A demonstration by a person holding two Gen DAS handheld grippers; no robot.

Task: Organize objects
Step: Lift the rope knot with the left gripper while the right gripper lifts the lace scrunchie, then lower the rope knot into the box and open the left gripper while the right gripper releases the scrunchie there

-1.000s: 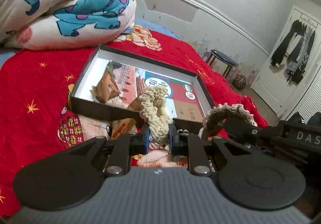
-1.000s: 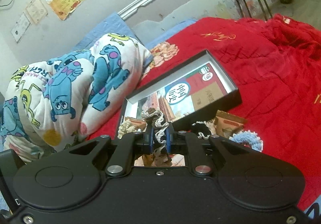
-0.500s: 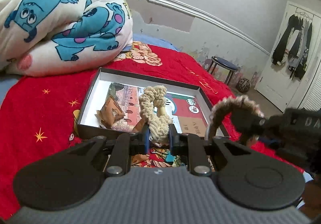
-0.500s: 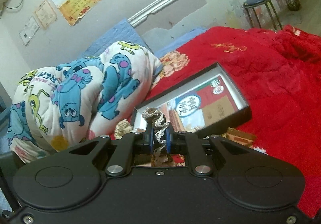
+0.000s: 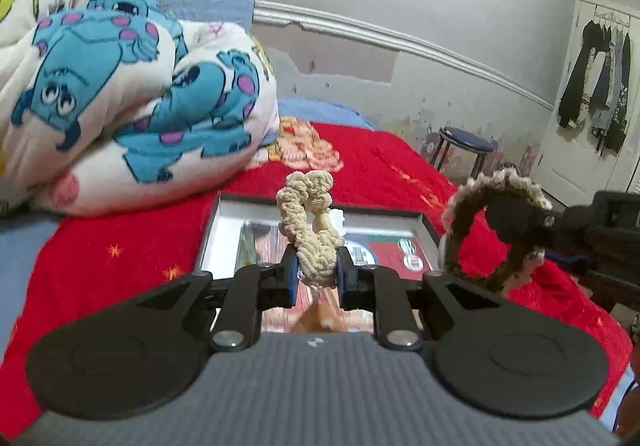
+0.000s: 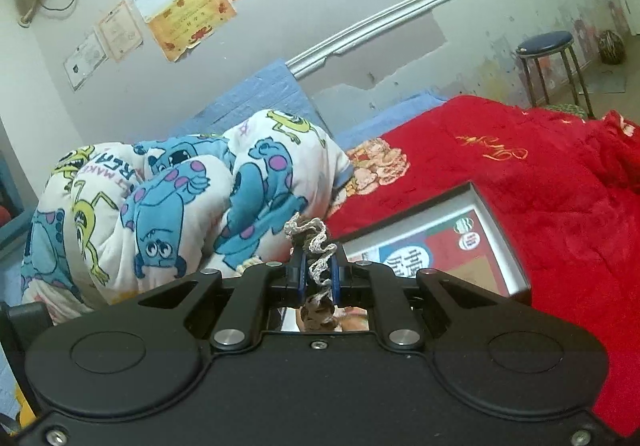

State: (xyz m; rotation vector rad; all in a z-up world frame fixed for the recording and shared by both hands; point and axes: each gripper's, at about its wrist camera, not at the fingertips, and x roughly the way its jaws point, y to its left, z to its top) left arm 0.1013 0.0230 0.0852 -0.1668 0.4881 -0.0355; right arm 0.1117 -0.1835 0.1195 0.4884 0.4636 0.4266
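My left gripper [image 5: 317,272] is shut on a cream crocheted scrunchie [image 5: 308,222] and holds it in the air over the near edge of a shallow black box [image 5: 230,202] with a printed bottom. My right gripper [image 6: 319,276] is shut on a brown-and-white crocheted scrunchie [image 6: 316,246], which also shows at the right of the left wrist view [image 5: 476,222]. The box also shows in the right wrist view [image 6: 508,242], to the right of and below that gripper.
The box lies on a red blanket [image 6: 560,186] on a bed. A rolled cartoon-print quilt [image 5: 120,98] lies at the back left. A blue stool [image 5: 464,142] stands beside the bed by the wall. A snack packet is blurred below the left fingers.
Both grippers have risen and tilted up with their scrunchies. The box now sits lower and smaller in both views, and more wall shows.
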